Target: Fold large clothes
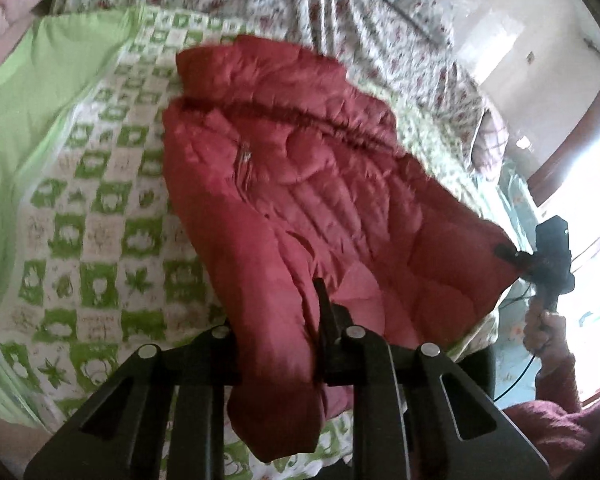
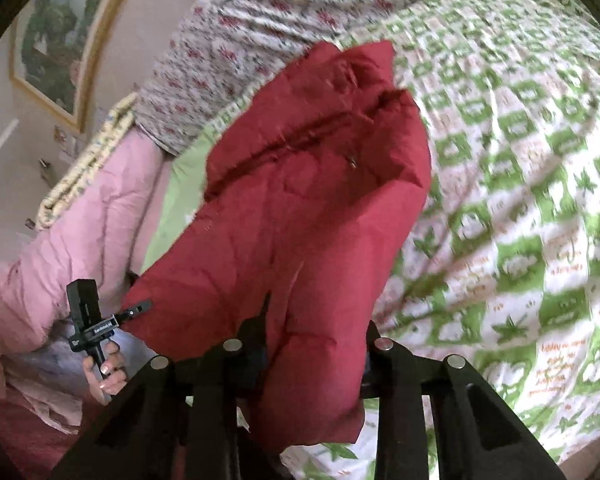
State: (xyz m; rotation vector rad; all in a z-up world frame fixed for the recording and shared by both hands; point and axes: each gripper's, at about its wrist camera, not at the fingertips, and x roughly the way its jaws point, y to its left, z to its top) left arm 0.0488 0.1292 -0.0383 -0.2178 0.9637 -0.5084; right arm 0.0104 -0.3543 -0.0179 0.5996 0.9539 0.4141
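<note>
A red quilted puffer jacket (image 1: 300,168) hangs stretched between my two grippers above a bed. My left gripper (image 1: 284,320) is shut on one corner of the jacket, with a fold of red fabric draped over its fingers. My right gripper (image 1: 508,254) shows at the far right of the left wrist view, shut on the jacket's other corner. In the right wrist view the jacket (image 2: 312,200) falls over my right gripper (image 2: 300,340), which is shut on it, and the left gripper (image 2: 134,312) pinches the jacket's edge at the lower left.
A green and white checked bedspread (image 1: 92,248) covers the bed (image 2: 520,200). A floral quilt (image 1: 340,8) lies at the back. A pink quilt (image 2: 72,232) lies at the bed's side. A framed picture (image 2: 60,32) hangs on the wall. A bright doorway (image 1: 592,200) is at right.
</note>
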